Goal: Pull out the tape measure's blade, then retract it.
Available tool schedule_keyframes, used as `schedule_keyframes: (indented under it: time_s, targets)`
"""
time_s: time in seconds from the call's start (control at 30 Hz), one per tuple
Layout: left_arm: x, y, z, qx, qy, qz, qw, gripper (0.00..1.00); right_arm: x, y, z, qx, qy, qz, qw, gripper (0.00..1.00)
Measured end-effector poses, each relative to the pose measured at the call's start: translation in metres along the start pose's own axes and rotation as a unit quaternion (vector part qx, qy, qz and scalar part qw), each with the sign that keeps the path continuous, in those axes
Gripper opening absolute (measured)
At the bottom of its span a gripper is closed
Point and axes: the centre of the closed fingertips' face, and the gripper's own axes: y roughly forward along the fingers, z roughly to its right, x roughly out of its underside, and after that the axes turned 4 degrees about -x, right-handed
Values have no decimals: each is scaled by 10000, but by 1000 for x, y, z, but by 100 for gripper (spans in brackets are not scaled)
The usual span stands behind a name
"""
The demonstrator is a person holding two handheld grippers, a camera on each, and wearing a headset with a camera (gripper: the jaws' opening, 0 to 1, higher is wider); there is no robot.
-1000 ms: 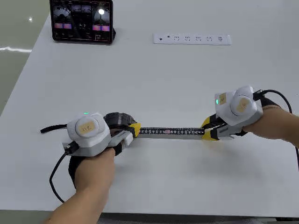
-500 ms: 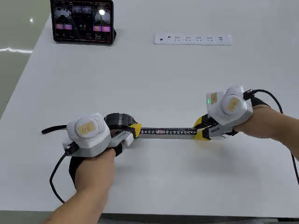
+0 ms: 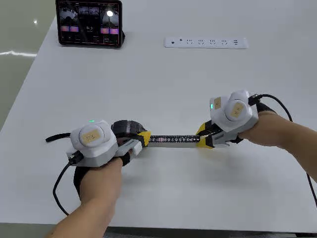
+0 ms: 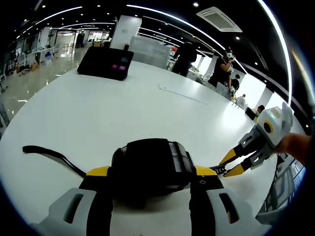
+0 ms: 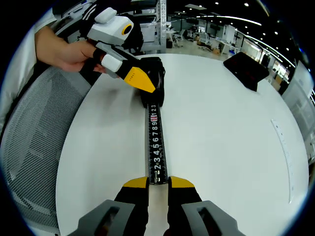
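Observation:
A black tape measure case [image 3: 126, 128] [image 4: 150, 164] [image 5: 152, 66] rests on the white table [image 3: 163, 79]. My left gripper [image 3: 139, 139] [image 4: 152, 178] is shut on the case, its yellow-tipped jaws on either side. The blade [image 3: 173, 139] [image 5: 156, 145] runs out to the right, flat along the table, with black numbers showing. My right gripper [image 3: 204, 137] [image 5: 158, 184] is shut on the blade's end, and it also appears at the right of the left gripper view as a gripper [image 4: 230, 163] with yellow tips.
A tablet [image 3: 89, 22] [image 4: 106, 63] with a lit screen stands at the far left of the table. A white power strip [image 3: 205, 42] lies at the far middle. A mesh chair back [image 5: 34, 128] shows beside the table edge. People stand in the background [image 4: 221, 69].
My right gripper has moved left toward the case with the blade end held, so the exposed blade is shorter. The left gripper and case have stayed put.

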Motion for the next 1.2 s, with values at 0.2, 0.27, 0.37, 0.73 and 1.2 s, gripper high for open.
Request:
schedule_keyframes:
  time_s: [0.2, 0.27, 0.37, 0.73, 1.2]
  targets:
    - [0, -1, 0, 22, -17, 3, 10000, 59, -10, 7, -1, -30, 3, 94, 10000, 10]
    - [0, -1, 0, 25, -16, -2, 10000, 59, -13, 9, -1, -38, -2, 122, 9999, 10]
    - [0, -1, 0, 31, -36, 1, 10000, 59, -20, 11, 0, 1, -22, 181, 9998, 10]
    - [-1, -1, 0, 73, -71, 13, 9999, 59, -33, 19, -1, -18, 104, 423, 9990, 11]
    - [-2, 0, -1, 107, -87, 24, 9999, 59, -57, 35, -2, -9, 84, 676, 9977, 11]
